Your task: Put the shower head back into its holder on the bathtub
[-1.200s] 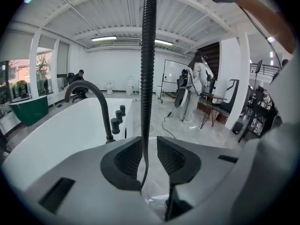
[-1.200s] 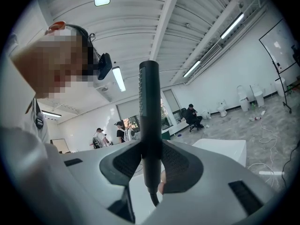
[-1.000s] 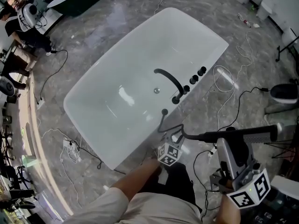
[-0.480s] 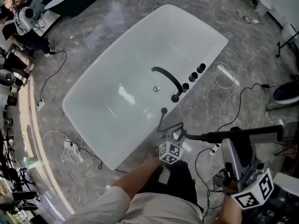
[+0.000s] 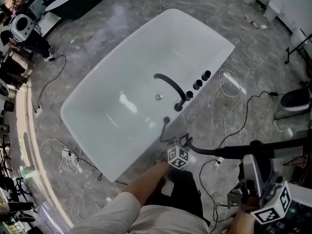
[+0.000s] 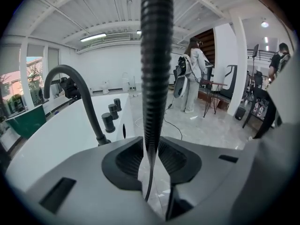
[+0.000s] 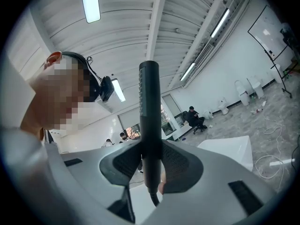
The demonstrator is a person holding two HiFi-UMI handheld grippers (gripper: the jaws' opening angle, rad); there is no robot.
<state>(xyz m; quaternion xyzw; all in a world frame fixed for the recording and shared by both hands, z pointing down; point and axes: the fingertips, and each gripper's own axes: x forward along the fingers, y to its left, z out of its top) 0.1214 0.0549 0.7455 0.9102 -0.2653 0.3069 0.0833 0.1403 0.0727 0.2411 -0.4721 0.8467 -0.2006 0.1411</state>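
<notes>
Black and smooth, the shower head is a straight round bar. In the head view its long axis lies almost level, crosswise to the fingers of the right gripper. Its free end points away to the right side, and its hose end points toward the left gripper.

In the right gripper view the shower head stands upright between the 2 grey fingers. The right gripper is closed on it near its lower end, and most of the bar rises above the fingers. Their inner pads are dark and finely ribbed.

A black hose with a ribbed, corrugated skin leaves that lower end and runs to the left gripper. In the left gripper view the hose passes straight up between the fingers, and the left gripper is clamped on it.

Beyond the left fingers lies the white, glossy bathtub, oval with rounded corners, on a grey marble floor. On its near rim stand a curved black spout and 3 short round black knobs. So the shower head is held in the air on the near side of the tub, well apart from the rim.
</notes>
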